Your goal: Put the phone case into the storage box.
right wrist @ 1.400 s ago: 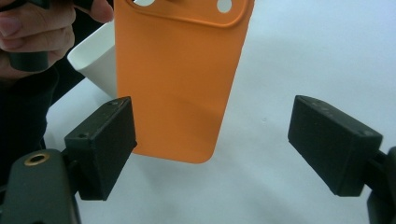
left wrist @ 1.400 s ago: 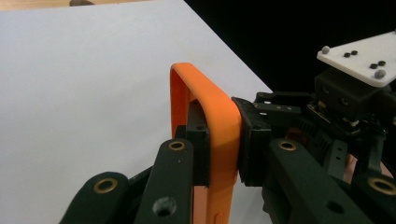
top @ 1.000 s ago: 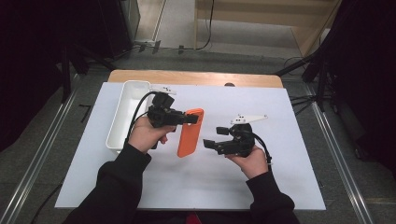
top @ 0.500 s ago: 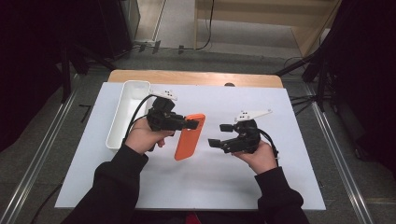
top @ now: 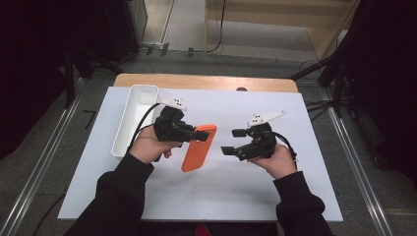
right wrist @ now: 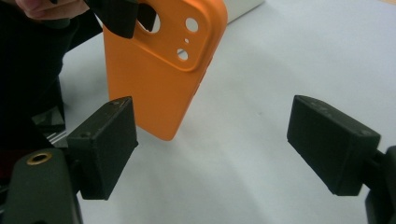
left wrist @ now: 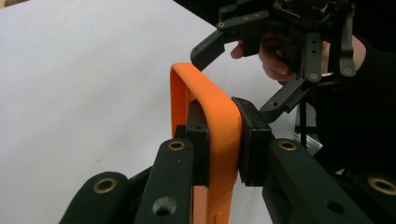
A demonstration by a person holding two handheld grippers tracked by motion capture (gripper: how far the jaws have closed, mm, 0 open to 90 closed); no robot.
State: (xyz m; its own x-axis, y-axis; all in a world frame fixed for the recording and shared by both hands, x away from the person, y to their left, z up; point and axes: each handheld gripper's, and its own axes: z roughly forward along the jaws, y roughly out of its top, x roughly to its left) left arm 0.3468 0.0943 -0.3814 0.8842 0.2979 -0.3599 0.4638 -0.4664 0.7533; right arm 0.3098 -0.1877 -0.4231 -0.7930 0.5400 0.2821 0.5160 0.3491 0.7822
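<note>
The white bench (top: 295,196) is evenly and brightly lit from above, while the surroundings are left dark. Only soft shadows are cast. In the gripper views, the nearest black parts are slightly blurred.

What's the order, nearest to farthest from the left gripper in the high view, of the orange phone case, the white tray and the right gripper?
1. Orange phone case: clamped in the left gripper, hanging toward the person.
2. White tray: just beyond the left hand, at the sheet's left edge.
3. Right gripper: across the gap on the right, open, facing the case.
</note>
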